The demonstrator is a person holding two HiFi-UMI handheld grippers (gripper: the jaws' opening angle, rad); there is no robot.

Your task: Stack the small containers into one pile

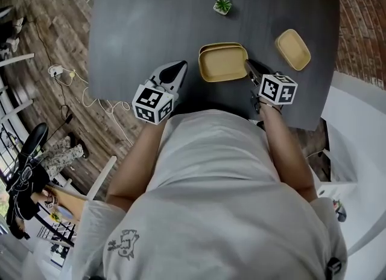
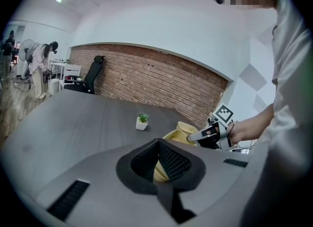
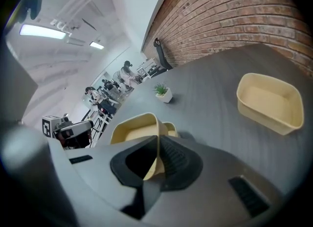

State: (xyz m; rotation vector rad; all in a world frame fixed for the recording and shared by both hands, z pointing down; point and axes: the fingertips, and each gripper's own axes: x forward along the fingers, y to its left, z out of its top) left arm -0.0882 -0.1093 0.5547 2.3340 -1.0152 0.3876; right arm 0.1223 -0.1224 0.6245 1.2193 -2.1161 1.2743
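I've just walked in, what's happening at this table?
A person works two handheld grippers. The right gripper is shut on the rim of a tan container that overlaps a second container beneath. The left gripper is at its other side; whether it grips is unclear. A third container lies apart, to the right.

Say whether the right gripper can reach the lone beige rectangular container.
Probably not yet: right gripper is shut on the nested beige container; only bare grey table separates it from the lone container.

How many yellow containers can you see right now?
3. The right gripper grips one container by its wall mid-table; a second container peeks out from behind it; a third container sits apart to the right. Nested ones could hide.
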